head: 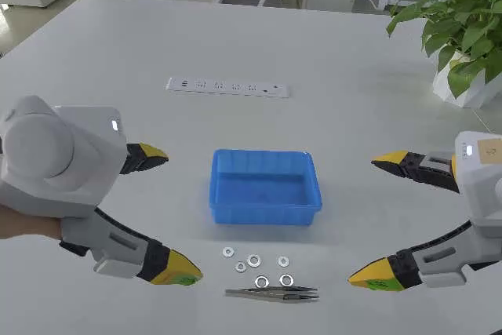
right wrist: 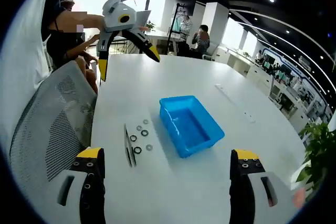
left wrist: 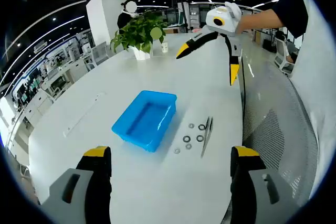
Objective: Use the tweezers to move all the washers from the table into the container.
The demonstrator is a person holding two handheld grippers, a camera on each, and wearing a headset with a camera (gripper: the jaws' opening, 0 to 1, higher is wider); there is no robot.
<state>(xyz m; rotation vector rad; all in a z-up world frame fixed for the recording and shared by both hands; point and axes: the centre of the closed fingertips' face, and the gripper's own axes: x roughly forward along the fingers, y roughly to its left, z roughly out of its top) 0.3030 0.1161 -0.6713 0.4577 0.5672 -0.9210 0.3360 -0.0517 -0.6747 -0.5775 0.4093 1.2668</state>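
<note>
Here, the blue plastic bin [head: 265, 186] sits mid-desk [head: 353, 76], empty. At its 6 o'clock, six washers [head: 254, 260] lie loose on the desk, with the tweezers [head: 272, 293] flat just beyond them, again at 6. The left gripper [head: 176, 216] hovers at the bin's 9 o'clock, the right gripper [head: 365, 220] at 3; both sets of jaws stand wide, holding nothing.

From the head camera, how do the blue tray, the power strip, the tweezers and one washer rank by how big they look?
1. the blue tray, largest
2. the power strip: about as long, much thinner, and farther away, so it is hard to rank against the tweezers
3. the tweezers
4. a washer, smallest
</note>
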